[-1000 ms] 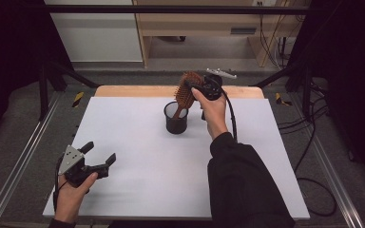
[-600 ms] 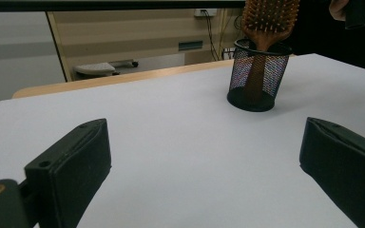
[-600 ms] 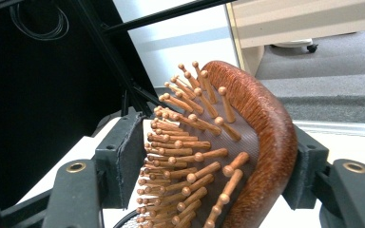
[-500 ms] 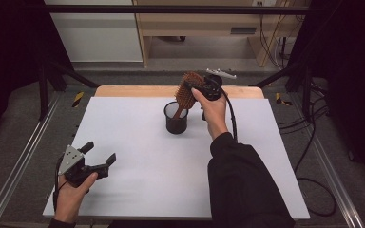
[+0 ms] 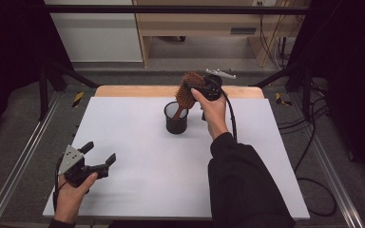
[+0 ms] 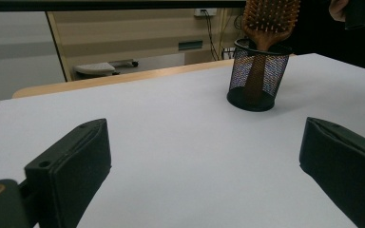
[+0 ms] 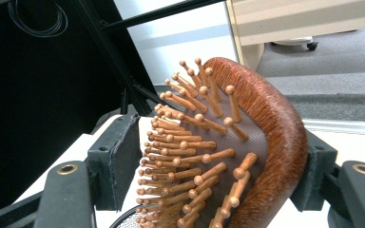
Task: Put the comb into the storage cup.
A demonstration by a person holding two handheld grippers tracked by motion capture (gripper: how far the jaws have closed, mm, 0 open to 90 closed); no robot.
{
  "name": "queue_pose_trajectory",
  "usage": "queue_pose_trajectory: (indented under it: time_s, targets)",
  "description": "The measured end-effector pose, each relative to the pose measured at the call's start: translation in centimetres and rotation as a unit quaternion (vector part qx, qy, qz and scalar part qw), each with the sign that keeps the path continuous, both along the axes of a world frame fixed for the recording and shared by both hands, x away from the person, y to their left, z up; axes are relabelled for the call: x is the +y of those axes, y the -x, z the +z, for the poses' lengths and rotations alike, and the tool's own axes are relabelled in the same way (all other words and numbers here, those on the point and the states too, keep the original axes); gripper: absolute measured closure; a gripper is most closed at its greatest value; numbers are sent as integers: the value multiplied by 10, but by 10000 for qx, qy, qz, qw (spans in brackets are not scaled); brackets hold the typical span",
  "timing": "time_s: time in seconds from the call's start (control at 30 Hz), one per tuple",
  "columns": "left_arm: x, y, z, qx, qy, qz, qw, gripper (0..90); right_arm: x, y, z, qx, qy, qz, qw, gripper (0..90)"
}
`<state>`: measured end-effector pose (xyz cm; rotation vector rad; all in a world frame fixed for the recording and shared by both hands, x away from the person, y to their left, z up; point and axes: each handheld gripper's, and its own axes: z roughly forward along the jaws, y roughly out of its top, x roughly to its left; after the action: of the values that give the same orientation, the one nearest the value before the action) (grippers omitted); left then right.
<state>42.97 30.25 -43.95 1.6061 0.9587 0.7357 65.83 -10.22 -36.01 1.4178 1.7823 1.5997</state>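
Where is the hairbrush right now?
In the high view the hairbrush stands handle-down in the black mesh cup near the table's far edge, its head between the right gripper jaws.

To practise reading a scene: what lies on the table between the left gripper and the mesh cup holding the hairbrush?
Nothing: in the high view, bare white table separates the left gripper from the mesh cup.

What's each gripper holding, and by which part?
Left gripper: nothing, jaws open. Right gripper: jaws have just been opening around the hairbrush head, seemingly released; handle stands in the mesh cup.
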Motion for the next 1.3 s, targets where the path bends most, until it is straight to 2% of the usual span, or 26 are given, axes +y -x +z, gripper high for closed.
queue_pose_trajectory:
  time_s: [0.33,1.07,1.3]
  targets:
    - [0,0,0,0,3,2,10000,34,2,0,-1,35,13,22,10000,267]
    - [0,0,0,-8,6,4,10000,34,3,0,-2,83,160,-92,9998,106]
    - [1,0,0,-10,13,9,10000,34,1,2,2,46,182,-137,9997,96]
